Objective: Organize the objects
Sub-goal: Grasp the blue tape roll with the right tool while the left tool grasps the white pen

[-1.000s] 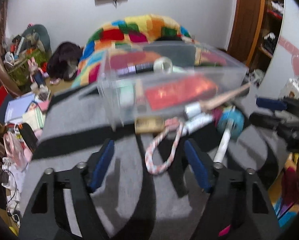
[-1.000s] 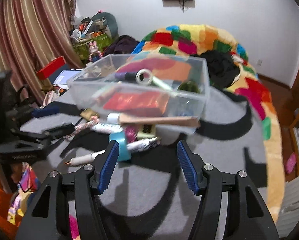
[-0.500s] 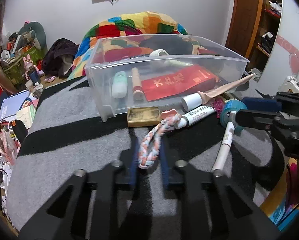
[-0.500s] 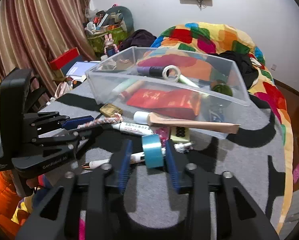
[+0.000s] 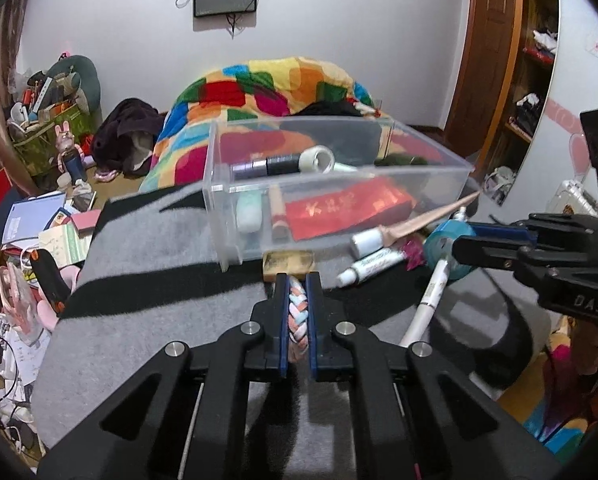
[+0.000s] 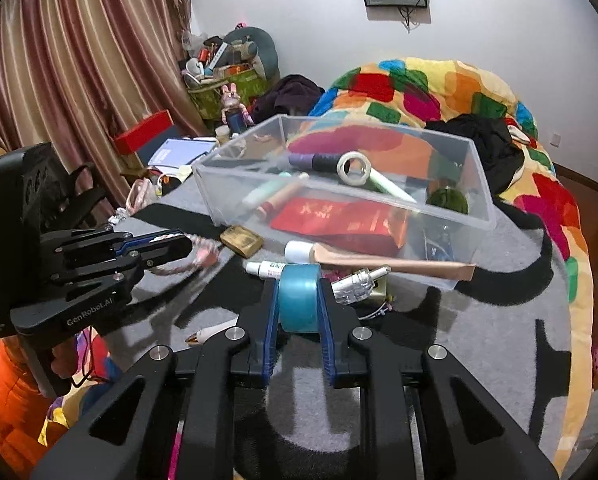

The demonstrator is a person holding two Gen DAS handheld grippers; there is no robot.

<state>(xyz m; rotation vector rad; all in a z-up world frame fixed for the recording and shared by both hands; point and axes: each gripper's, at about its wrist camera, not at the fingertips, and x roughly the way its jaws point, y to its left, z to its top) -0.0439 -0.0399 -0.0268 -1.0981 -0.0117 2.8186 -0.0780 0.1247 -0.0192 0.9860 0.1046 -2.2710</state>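
Note:
A clear plastic bin [image 5: 339,178] holding a red packet, tape and tubes stands on the grey and black blanket. In front of it, my left gripper [image 5: 297,280] is shut on a pink, white and blue braided rope [image 5: 297,316], raised slightly off the blanket. The right wrist view shows that gripper [image 6: 171,246] from the side, with the rope [image 6: 203,254] hanging out of its tips. My right gripper [image 6: 299,284] is closing its jaws on a blue tape roll [image 6: 299,300], and both pads press its flat sides. The same tape roll [image 5: 439,240] appears at the right in the left wrist view.
Loose items lie by the bin's front wall: a gold tin [image 5: 287,261], a white tube [image 5: 373,266], a beige tube [image 5: 411,228] and a white pen [image 5: 427,300]. Clutter fills the floor past the blanket's left edge [image 5: 79,264]. A colourful quilt [image 6: 439,92] lies behind the bin.
Both grippers went from wide open to closed. The left closed on the braided rope and rose a little with it. The right closed onto the blue tape roll.

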